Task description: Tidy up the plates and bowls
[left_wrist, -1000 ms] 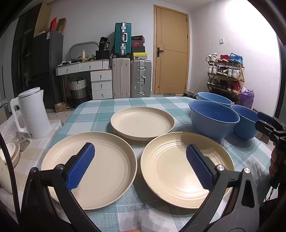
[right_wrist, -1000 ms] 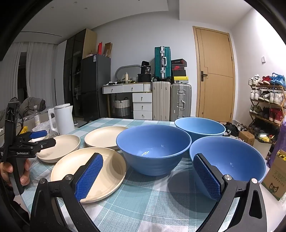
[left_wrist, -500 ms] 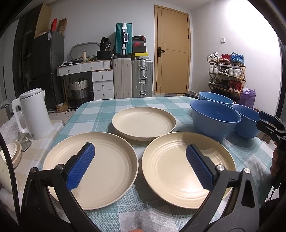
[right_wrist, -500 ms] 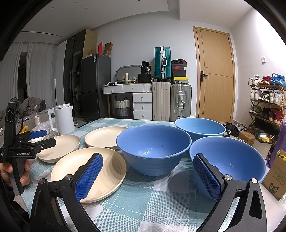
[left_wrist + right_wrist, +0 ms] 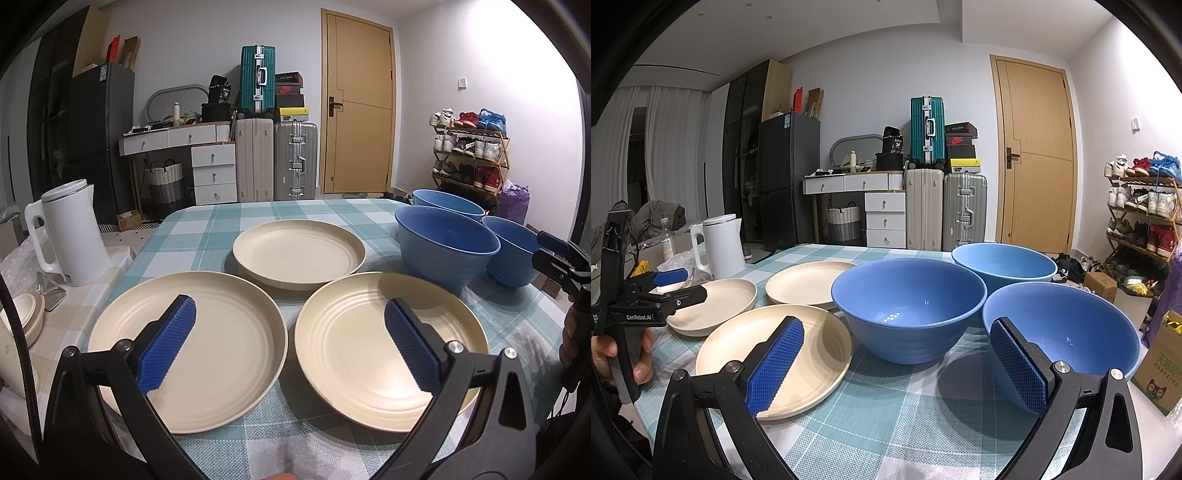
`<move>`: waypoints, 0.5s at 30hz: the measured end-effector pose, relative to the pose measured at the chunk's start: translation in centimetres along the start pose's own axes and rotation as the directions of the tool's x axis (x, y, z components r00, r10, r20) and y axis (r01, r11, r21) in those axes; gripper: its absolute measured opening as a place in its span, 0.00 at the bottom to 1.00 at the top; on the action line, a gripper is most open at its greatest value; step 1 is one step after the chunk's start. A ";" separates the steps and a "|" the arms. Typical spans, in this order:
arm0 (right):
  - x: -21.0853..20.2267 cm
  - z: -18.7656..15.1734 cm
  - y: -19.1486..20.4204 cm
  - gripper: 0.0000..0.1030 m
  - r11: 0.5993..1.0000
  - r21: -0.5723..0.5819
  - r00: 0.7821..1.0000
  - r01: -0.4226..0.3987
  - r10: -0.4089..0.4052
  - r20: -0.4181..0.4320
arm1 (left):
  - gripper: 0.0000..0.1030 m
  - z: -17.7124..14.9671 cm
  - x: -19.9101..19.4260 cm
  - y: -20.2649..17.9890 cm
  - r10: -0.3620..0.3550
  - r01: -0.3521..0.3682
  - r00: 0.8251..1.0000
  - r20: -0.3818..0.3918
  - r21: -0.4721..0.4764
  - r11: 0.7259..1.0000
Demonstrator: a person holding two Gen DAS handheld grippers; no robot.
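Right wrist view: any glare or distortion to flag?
Right wrist view: small light reflection inside the middle blue bowl; door bows from fisheye; dark vignette at corners; right tongs sharp. Left wrist view: bright wash on the right-hand wall; soft shadows under the plates; left tongs sharp.

tablecloth [image 5: 229, 225]: teal-and-white check. three plates [image 5: 299, 254] [image 5: 192, 354] [image 5: 388, 347]: plain cream, faint concentric rings. three bowls [image 5: 908, 306] [image 5: 1003, 262] [image 5: 1067, 328]: solid blue. left gripper [image 5: 288, 343] and right gripper [image 5: 897, 365]: black frames, blue knurled pads. kettle [image 5: 70, 232]: white.
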State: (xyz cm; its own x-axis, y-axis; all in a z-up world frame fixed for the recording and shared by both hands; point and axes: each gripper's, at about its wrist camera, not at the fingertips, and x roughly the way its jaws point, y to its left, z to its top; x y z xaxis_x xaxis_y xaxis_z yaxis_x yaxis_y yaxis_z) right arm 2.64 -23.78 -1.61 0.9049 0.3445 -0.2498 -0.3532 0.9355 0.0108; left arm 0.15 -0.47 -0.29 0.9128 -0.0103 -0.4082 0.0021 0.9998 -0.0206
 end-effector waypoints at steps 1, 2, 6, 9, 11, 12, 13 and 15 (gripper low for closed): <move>0.0 0.0 0.0 1.00 1.000 0.000 1.000 0.000 0.000 0.000 | 0.99 0.0 0.0 0.0 0.000 0.000 1.000 -0.001 0.000 1.000; 0.0 0.0 0.0 1.00 1.000 0.000 1.000 0.000 0.000 0.000 | 0.99 0.0 -0.1 0.1 0.000 0.000 1.000 -0.001 0.000 1.000; 0.0 0.0 0.0 1.00 1.000 0.001 1.000 -0.001 0.001 -0.004 | 0.99 -0.1 0.0 0.1 0.000 0.000 1.000 -0.004 -0.002 1.000; 0.0 0.0 0.0 1.00 1.000 0.000 1.000 -0.001 0.001 -0.004 | 0.99 -0.1 0.1 -0.1 0.000 0.000 1.000 0.000 0.000 1.000; 0.0 0.0 0.0 1.00 1.000 -0.001 1.000 -0.001 0.001 -0.001 | 0.99 0.0 0.1 -0.1 0.002 -0.002 1.000 -0.002 0.001 1.000; 0.0 0.0 0.0 1.00 1.000 0.000 1.000 0.000 0.000 -0.003 | 0.99 0.0 0.1 0.0 0.001 -0.001 1.000 -0.003 0.000 1.000; 0.0 0.0 0.0 1.00 1.000 0.000 1.000 -0.001 0.001 -0.005 | 0.99 0.0 0.1 0.0 0.001 -0.001 1.000 -0.003 0.000 1.000; 0.0 0.0 0.0 1.00 1.000 0.001 1.000 -0.001 0.001 -0.005 | 0.99 0.0 0.1 -0.1 0.001 -0.001 1.000 -0.002 -0.001 1.000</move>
State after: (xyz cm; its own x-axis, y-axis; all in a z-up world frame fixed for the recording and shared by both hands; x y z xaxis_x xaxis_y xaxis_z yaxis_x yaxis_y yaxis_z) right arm 2.67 -23.82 -1.60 0.9035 0.3449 -0.2545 -0.3537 0.9353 0.0119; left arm 0.24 -0.53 -0.36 0.9121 -0.0088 -0.4099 0.0004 0.9998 -0.0207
